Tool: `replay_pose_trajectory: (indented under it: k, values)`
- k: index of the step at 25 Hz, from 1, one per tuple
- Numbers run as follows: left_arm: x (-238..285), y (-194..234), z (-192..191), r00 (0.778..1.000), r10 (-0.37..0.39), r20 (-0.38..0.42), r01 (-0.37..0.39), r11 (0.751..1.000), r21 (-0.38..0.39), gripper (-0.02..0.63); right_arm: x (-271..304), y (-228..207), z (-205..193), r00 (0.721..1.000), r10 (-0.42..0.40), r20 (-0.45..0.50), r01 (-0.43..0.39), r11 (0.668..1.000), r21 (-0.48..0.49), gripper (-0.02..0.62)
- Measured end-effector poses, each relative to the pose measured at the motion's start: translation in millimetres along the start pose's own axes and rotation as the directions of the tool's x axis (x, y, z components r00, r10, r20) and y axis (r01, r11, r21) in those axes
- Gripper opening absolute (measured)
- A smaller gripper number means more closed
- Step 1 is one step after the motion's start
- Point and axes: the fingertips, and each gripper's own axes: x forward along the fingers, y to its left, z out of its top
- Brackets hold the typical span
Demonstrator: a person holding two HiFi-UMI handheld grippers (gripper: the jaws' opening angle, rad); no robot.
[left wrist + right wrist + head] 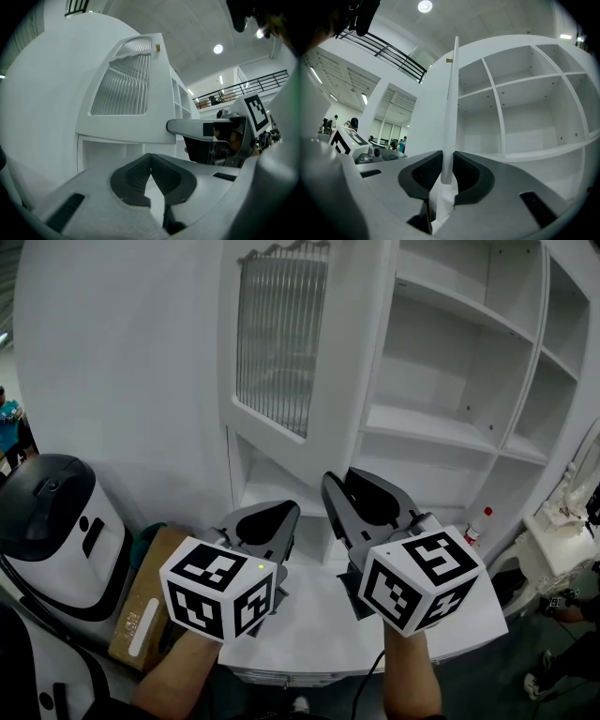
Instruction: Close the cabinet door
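Matt white cabinet door (358, 362) holds a ribbed, translucent pane (277, 343).

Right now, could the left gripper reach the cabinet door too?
Probably yes. The cabinet door stands just ahead of the left gripper, its ribbed front facing it, with nothing between them. The right gripper, beside it, has its jaws clamped on the door's edge.
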Motion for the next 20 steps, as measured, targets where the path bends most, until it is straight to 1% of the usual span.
replay_pose_trajectory:
  k: [6, 10, 20]
  values:
    - [16.6, -2.3, -3.1, 1.0, 0.003, -0.006, -0.003, 1.0, 0.005, 0.012, 3.7, -23.0, -3.4, 1.0, 0.016, -0.003, -0.016, 1.0, 0.013, 0.077]
    - [31.9, -4.8, -3.5, 1.0, 0.0, -0.008, 0.0, 1.0, 0.011, 0.012, 8.0, -37.3, -5.0, 0.999, 0.051, 0.005, -0.051, 0.998, 0.032, 0.077]
    - [75.8, -10.6, -2.7, 1.0, -0.01, -0.01, 0.011, 1.0, 0.024, 0.012, 20.4, -75.2, -9.6, 0.997, 0.073, 0.003, -0.073, 0.996, 0.053, 0.086]
